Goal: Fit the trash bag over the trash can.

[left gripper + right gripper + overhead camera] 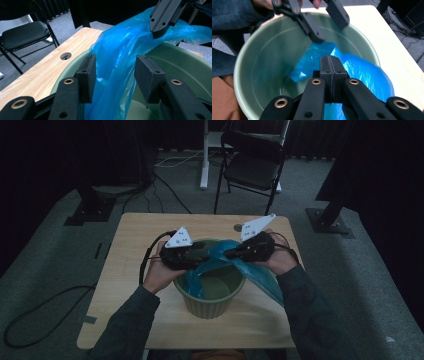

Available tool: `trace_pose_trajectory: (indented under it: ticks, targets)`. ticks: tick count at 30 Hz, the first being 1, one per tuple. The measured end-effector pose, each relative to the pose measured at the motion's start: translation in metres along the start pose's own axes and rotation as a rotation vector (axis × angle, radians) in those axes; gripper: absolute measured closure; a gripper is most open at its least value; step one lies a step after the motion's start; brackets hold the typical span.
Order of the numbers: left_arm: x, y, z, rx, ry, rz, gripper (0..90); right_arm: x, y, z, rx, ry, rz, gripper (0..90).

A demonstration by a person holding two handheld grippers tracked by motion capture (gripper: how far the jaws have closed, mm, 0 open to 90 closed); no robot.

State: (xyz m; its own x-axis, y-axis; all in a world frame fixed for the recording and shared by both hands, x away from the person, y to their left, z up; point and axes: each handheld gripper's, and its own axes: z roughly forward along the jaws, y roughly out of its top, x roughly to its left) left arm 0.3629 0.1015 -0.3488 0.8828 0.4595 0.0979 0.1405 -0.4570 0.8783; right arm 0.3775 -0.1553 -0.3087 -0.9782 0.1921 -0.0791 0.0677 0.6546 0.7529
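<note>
A pale green ribbed bin (pixel 212 302) stands near the front edge of a light wooden table (pixel 130 270), and a thin blue plastic bag (pixel 257 275) hangs half in it: one part drops down inside the bin, the rest drapes over the rim on the person's right side and lies out past it. The right gripper (pixel 231 254) reaches in over the bin from the right; in the right gripper view its jaws stand pressed together with a fold of the blue bag pinched between them, the film spreading out below and to the side. The left gripper (pixel 204 256) hovers over the bin's left rim, facing the other one. Seen in the left gripper view, its jaws stand partly apart, one on each side of the hanging sheet of blue plastic, with the pads (pixel 86 77) not pressing on it. Both hands hold their tools just above the bin's mouth, tips near each other. A black folding chair (pixel 252 165) stands on the grey carpet beyond the table
</note>
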Motion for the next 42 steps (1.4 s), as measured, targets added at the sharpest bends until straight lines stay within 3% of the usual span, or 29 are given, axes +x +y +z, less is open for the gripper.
trace_pose_trajectory:
  ticks: [7, 11, 13, 15, 20, 28, 35, 42]
  targets:
    - [-0.004, 0.002, 0.004, 0.026, 0.009, 0.025, 58.5, 0.002, 0.006, 0.004, -0.021, 0.03, -0.014, 90.0]
    - [-0.005, 0.002, 0.004, 0.03, 0.008, 0.035, 73.2, 0.003, 0.009, 0.004, -0.03, 0.035, -0.017, 90.0]
    - [-0.005, 0.002, 0.005, 0.043, -0.015, 0.045, 82.4, 0.003, 0.009, 0.004, -0.03, 0.034, -0.02, 89.9]
    - [-0.005, 0.001, 0.005, 0.047, -0.018, 0.05, 89.2, 0.003, 0.009, 0.003, -0.029, 0.035, -0.021, 86.1]
    - [-0.002, -0.002, -0.001, 0.034, -0.01, 0.039, 89.5, 0.004, 0.007, -0.005, -0.051, 0.005, -0.013, 72.7]
    - [0.005, -0.015, -0.017, 0.021, 0.023, 0.014, 89.4, -0.002, -0.013, -0.036, -0.081, -0.09, 0.058, 65.2]
    - [0.01, -0.024, -0.028, 0.007, 0.041, -0.011, 89.2, -0.002, -0.035, -0.052, -0.066, -0.152, 0.098, 65.1]
    - [0.012, -0.026, -0.034, 0.001, 0.054, -0.017, 88.7, -0.007, -0.053, -0.046, -0.036, -0.168, 0.146, 76.8]
